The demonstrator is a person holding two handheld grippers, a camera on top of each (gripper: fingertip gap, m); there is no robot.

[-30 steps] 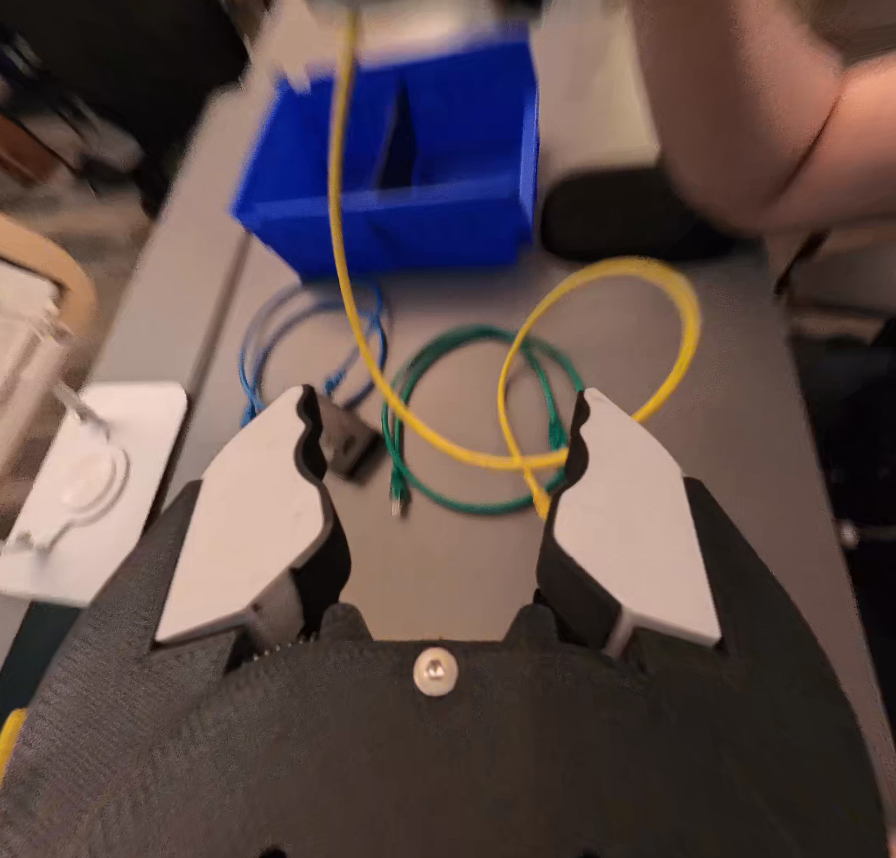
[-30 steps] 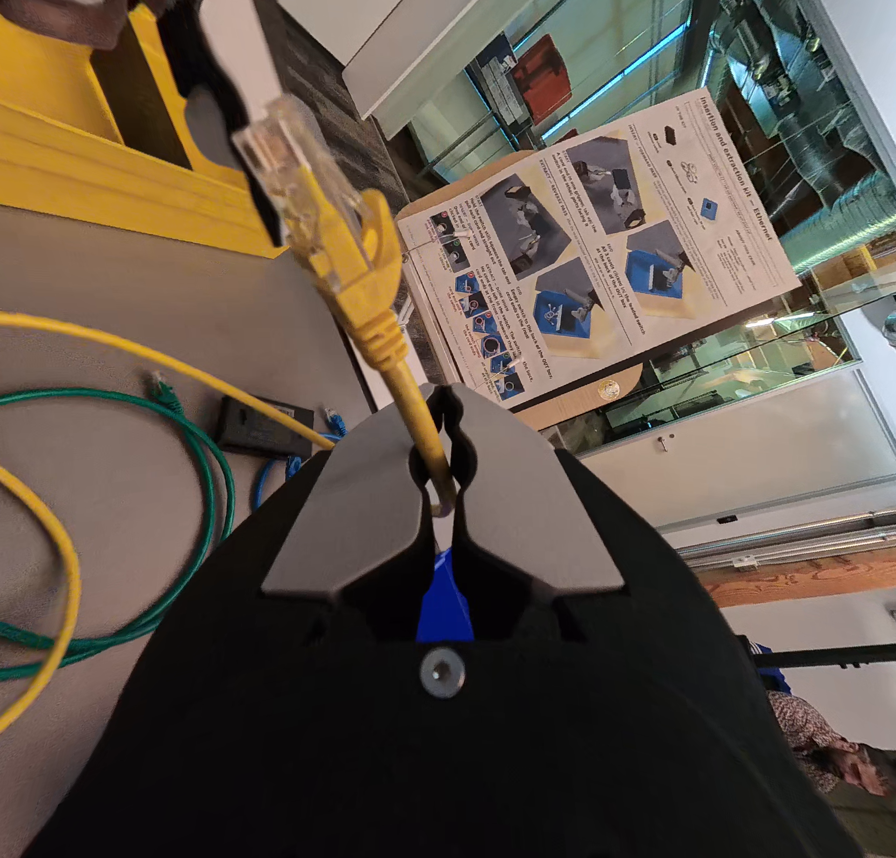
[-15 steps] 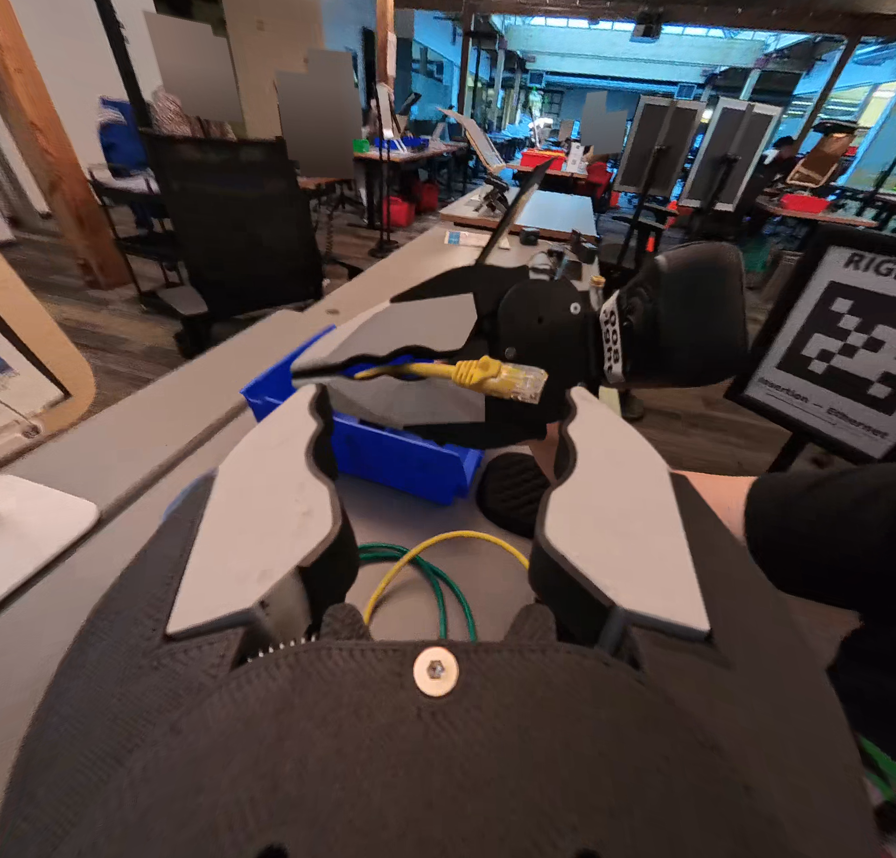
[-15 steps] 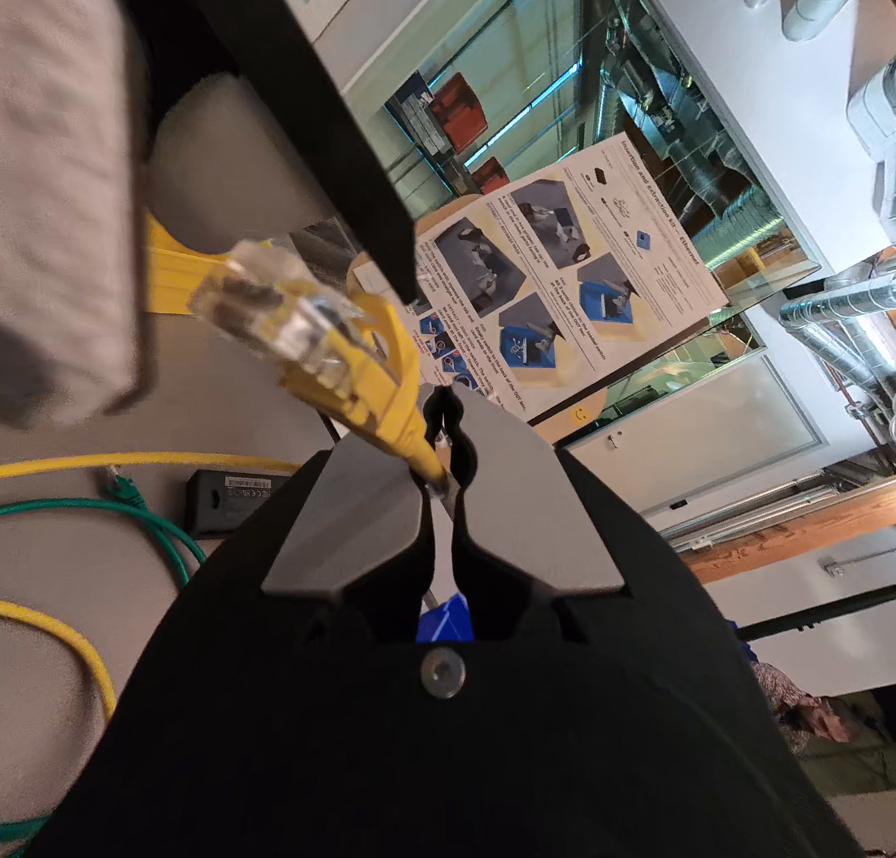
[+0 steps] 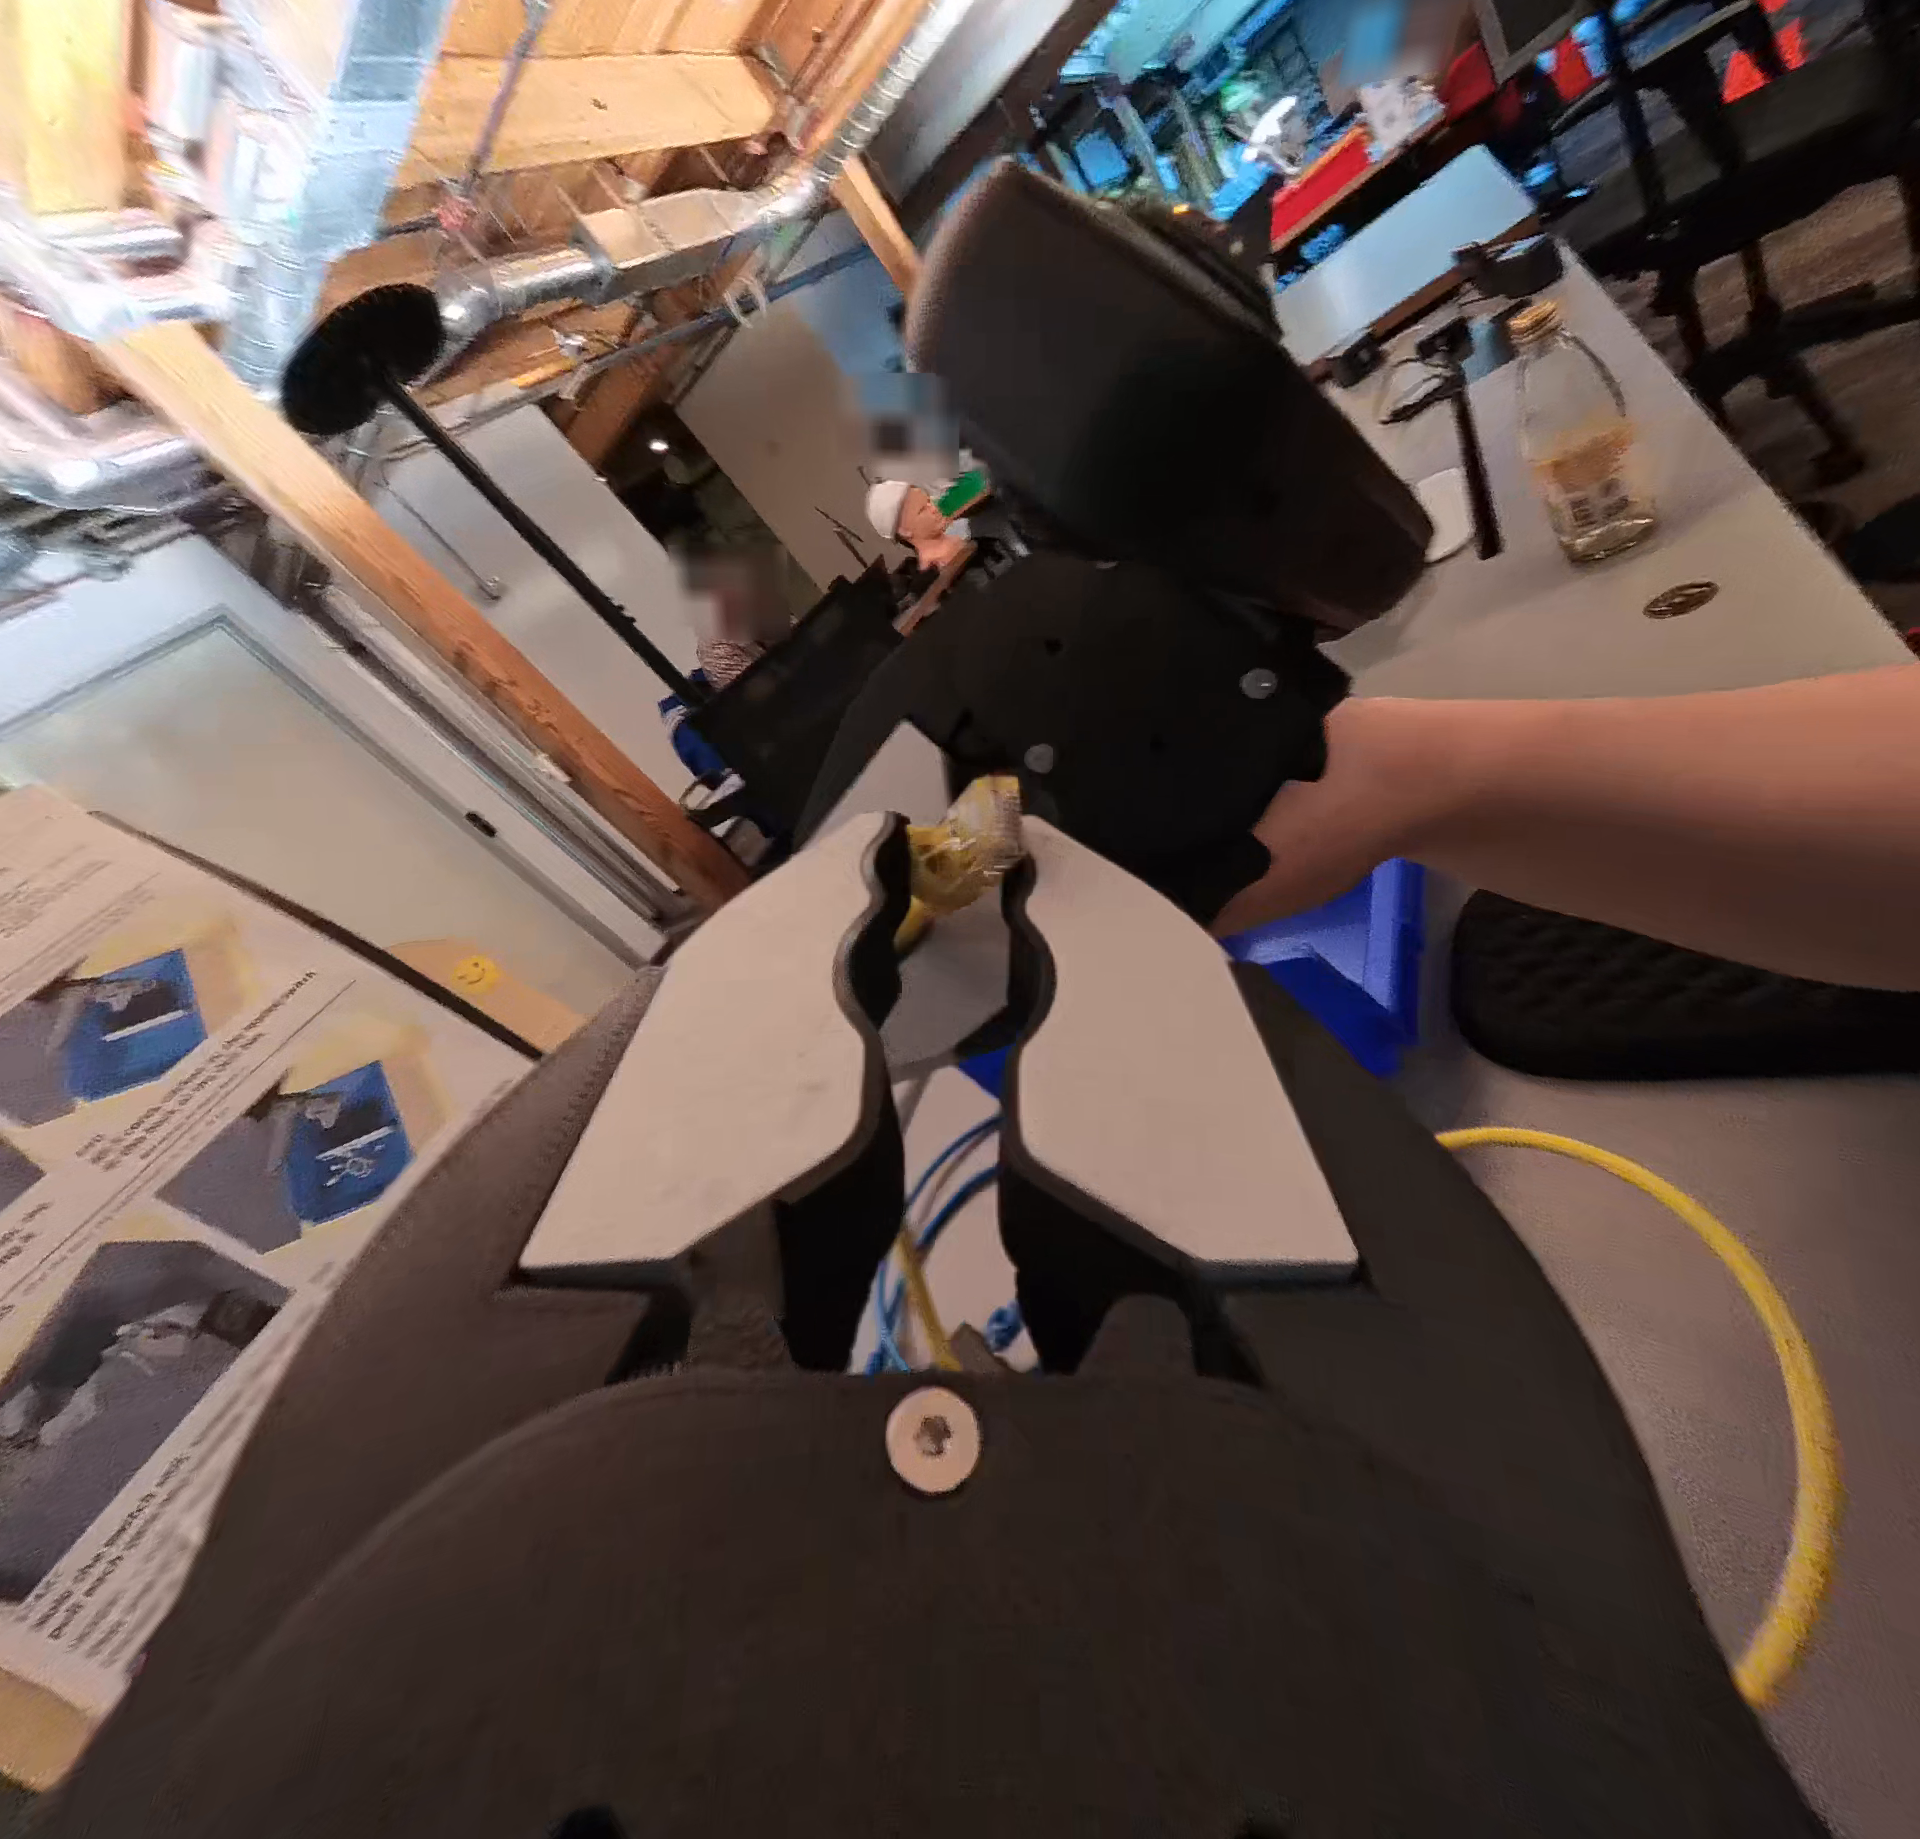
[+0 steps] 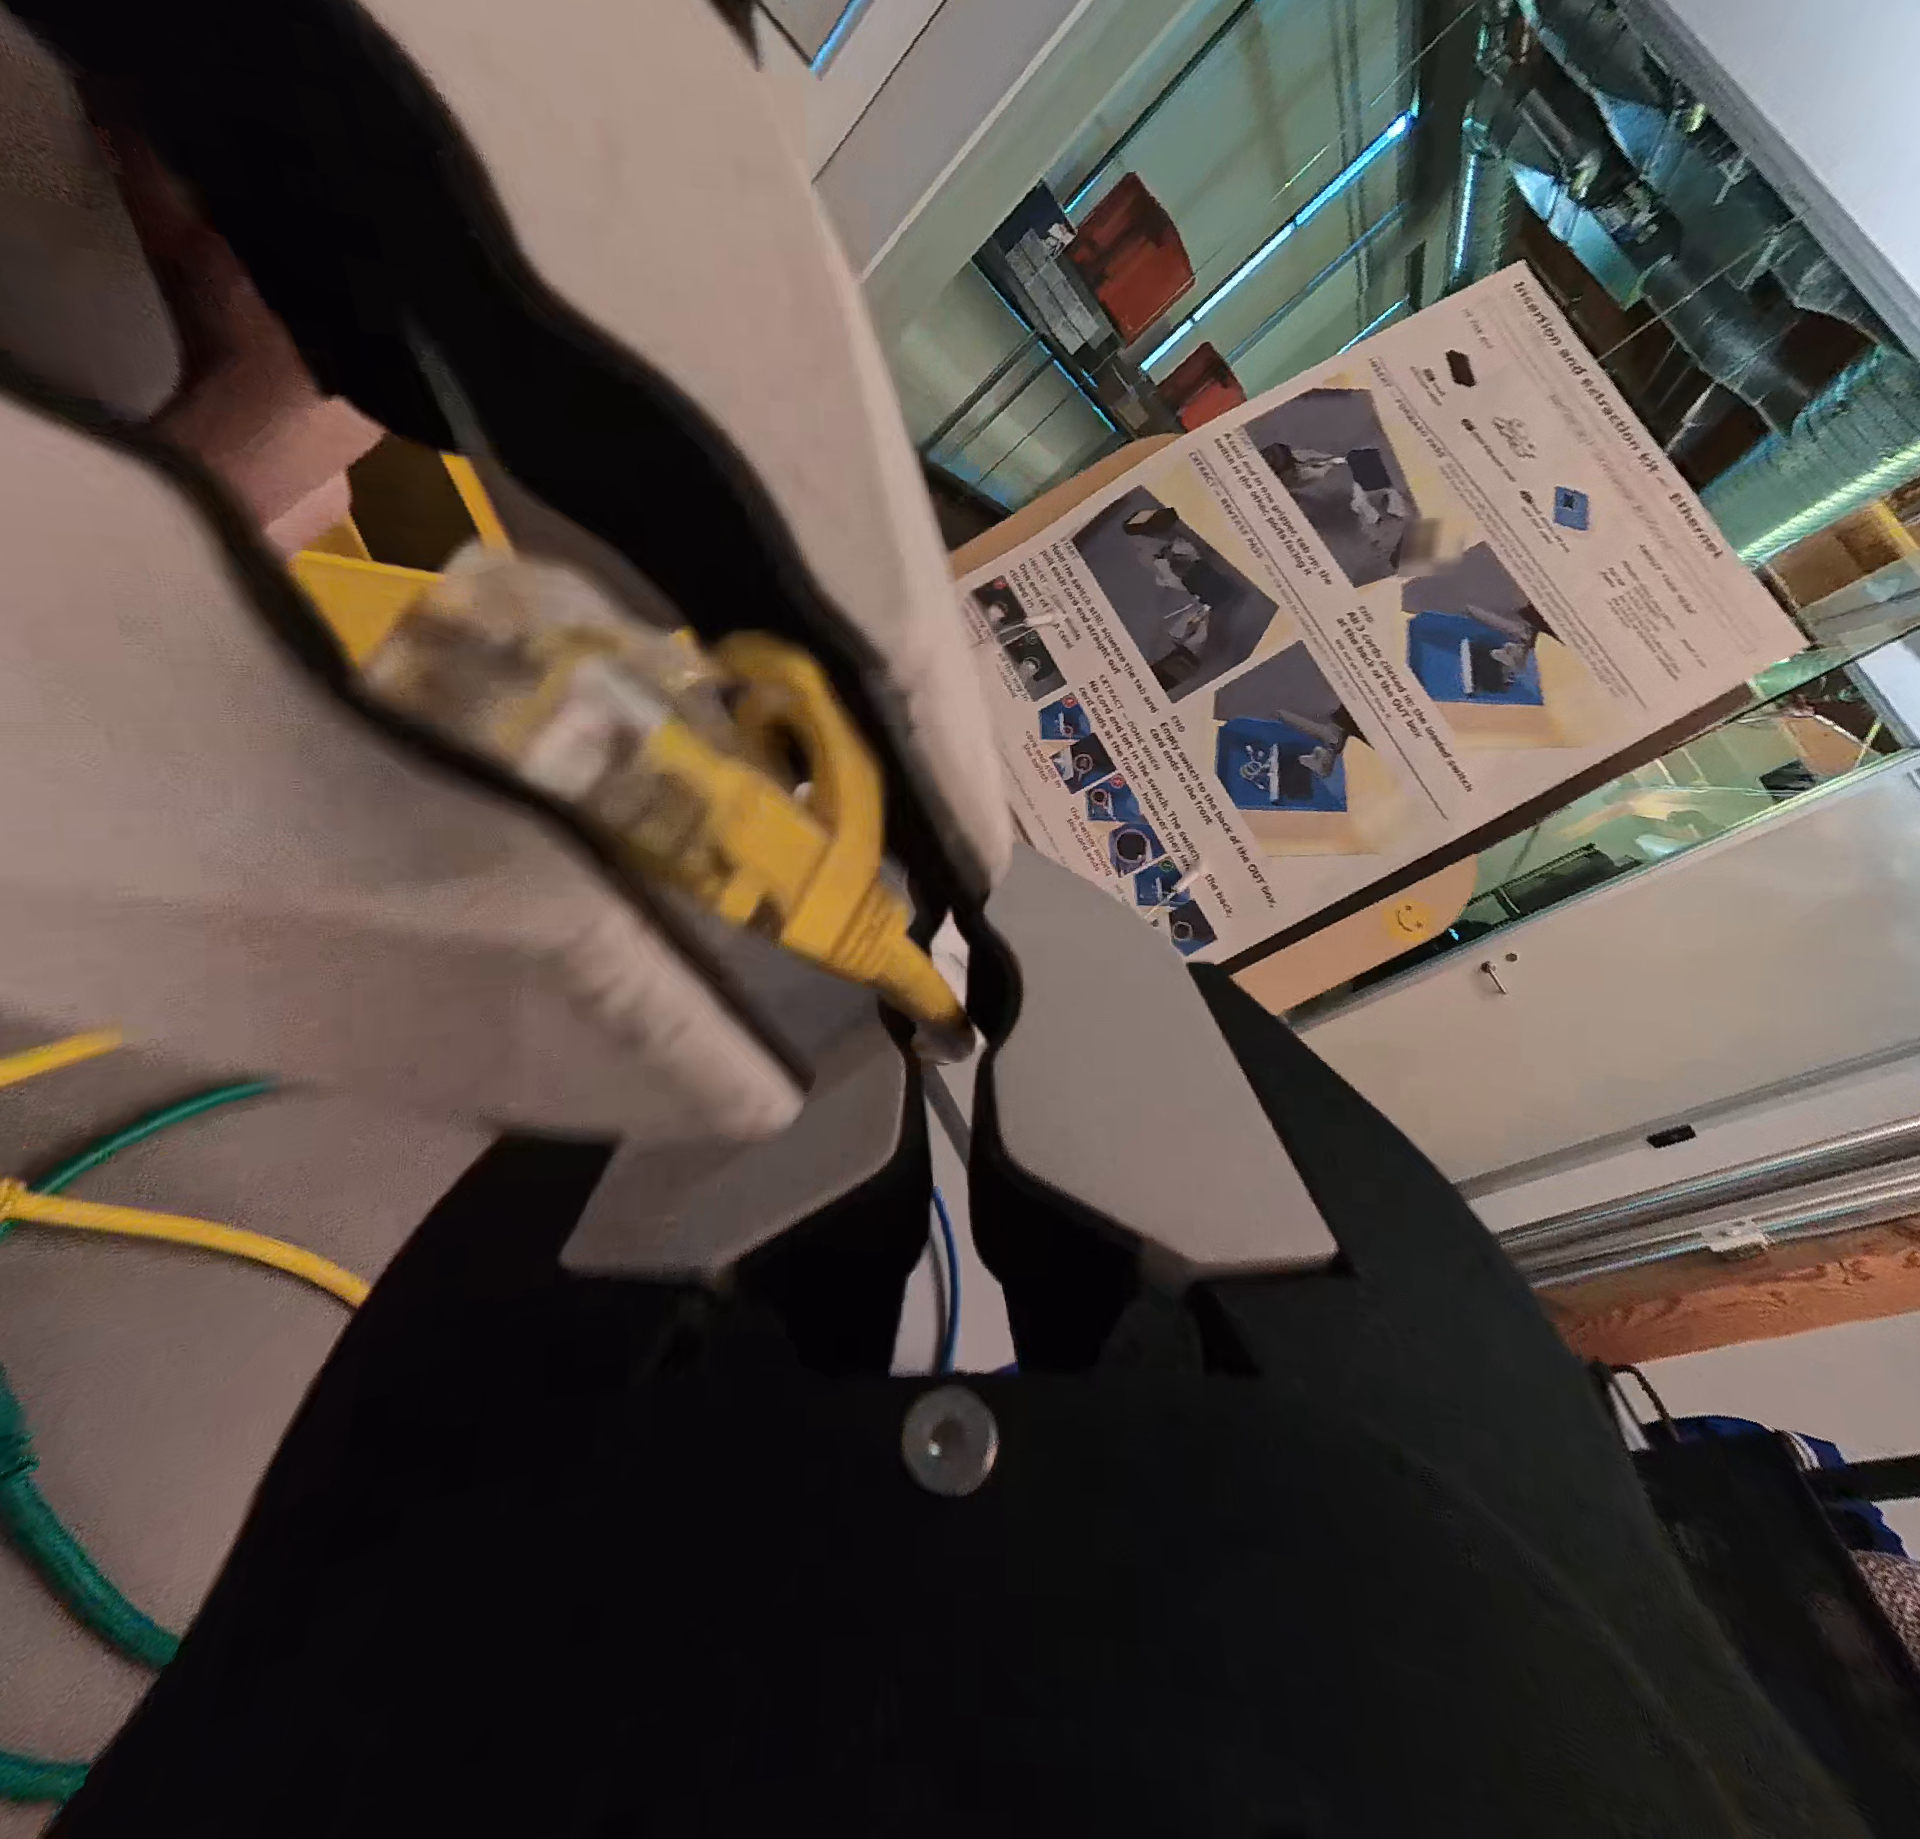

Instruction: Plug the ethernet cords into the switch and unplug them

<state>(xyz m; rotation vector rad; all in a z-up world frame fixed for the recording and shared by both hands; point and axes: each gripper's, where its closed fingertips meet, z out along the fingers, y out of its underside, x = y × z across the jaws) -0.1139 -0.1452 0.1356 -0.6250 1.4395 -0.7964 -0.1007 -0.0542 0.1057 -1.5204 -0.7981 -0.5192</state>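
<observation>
Found the right gripper [image 6: 951, 1005] pressed together on the yellow cord [image 6: 914, 979], pinching it just behind the boot of the yellow plug [image 6: 623, 719]. Noted the plug projecting forward and to the left of those fingertips, its clear head blurred. Observed the left gripper [image 5: 954, 854] meeting it from the opposite side, jaws narrowed about the plug with a grey finger [image 6: 312, 854] close on each side. Could not confirm a firm pinch there, owing to blur. Recorded beneath the left gripper, between its fingers, a run of blue cord [image 5: 935, 1197] on the grey table [image 5: 1610, 1103], with the yellow cord's slack looping away to the right of it. Logged a green cord [image 6: 62, 1581] on the table below and left of the right gripper. Identified, just beyond the left fingertips, the right gripper's black body with a person's forearm [image 5: 1558, 802] behind it, and a blue bin [image 5: 1340, 958] under that arm. Sighted a yellow bin [image 6: 416, 501] past the plug. Registered farther off an illustrated poster [image 6: 1351, 646] ahead and right of the right gripper, and a bottle [image 5: 1579, 459] on a distant table.
</observation>
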